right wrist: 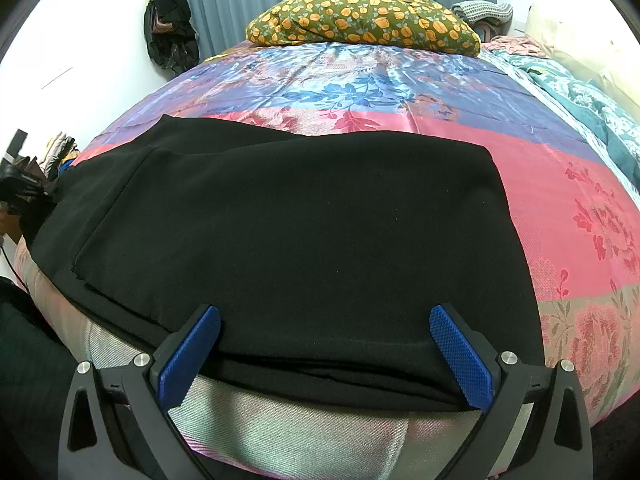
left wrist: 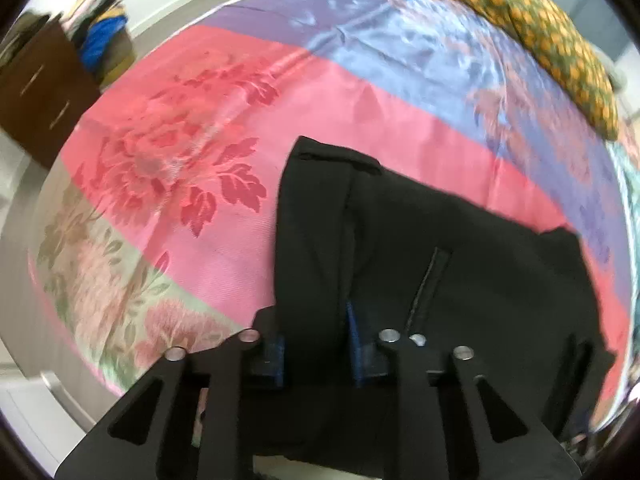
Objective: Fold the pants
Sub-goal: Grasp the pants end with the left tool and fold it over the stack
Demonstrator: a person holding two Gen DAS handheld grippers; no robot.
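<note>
Because the left wrist view is blurred, the left gripper (left wrist: 316, 344) is hard to read: black cloth of the pants (left wrist: 420, 248) fills the gap between its blue pads (left wrist: 276, 354), and whether they pinch it cannot be told. The pants (right wrist: 288, 232) lie folded on the near part of the floral bedspread (right wrist: 560, 184), their near edge over the bed's side. The right gripper (right wrist: 324, 332) stands wide open, its pads (right wrist: 460, 352) touching that near fold on either side. A pumpkin-print pillow (right wrist: 364, 16) lies at the far end.
</note>
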